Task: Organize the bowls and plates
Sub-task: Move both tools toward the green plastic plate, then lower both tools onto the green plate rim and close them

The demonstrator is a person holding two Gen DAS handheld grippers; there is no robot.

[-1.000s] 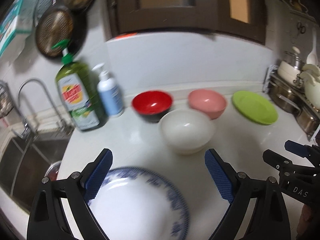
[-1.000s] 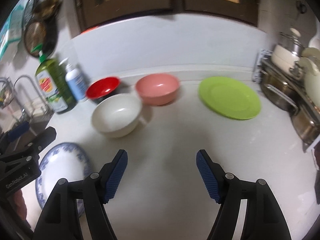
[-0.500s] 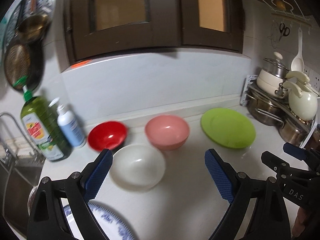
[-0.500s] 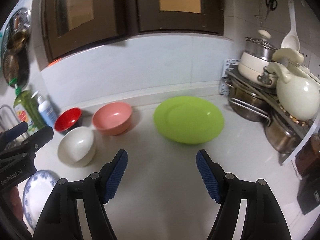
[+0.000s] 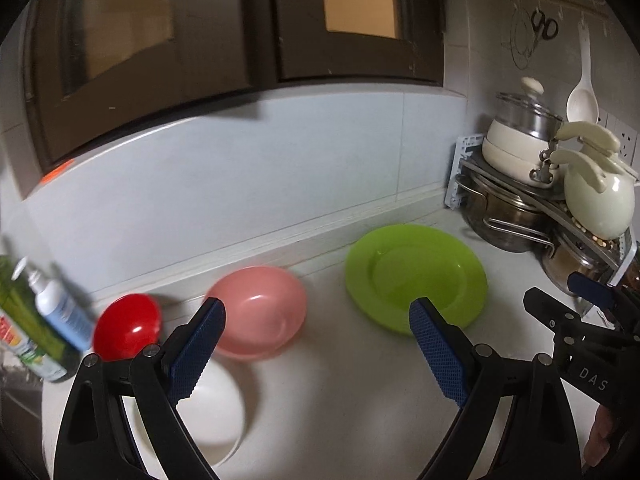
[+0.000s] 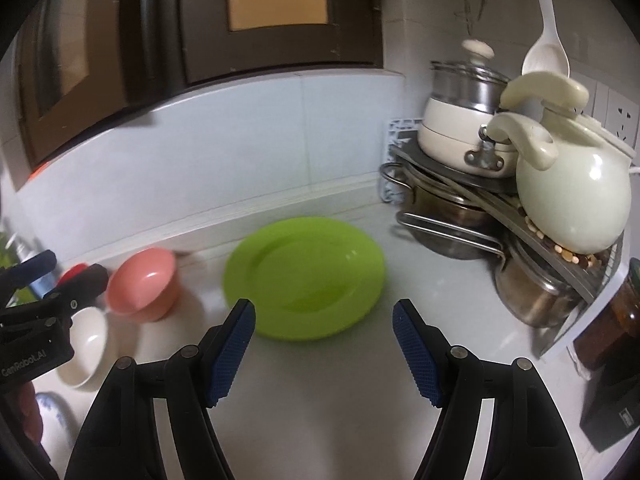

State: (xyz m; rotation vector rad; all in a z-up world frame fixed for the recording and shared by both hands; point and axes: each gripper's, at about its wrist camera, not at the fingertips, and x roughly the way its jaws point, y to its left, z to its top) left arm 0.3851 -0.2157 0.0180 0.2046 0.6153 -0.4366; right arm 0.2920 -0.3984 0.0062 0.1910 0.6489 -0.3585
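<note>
Both views are swung rightward since earlier, so the green plate is now centred ahead of the right gripper. Both it and the left gripper are held released, empty, above the counter.

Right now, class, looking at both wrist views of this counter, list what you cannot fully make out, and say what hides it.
- White bowl: left wrist view, partly behind the left claw.
- Blue-patterned plate: right wrist view, cut off at the lower left edge.
- Red bowl: right wrist view, mostly hidden by the other claw.
- Green bottle's label: left wrist view, blurred and cut by the edge.
- Dark jar: right wrist view, contents unclear.
</note>
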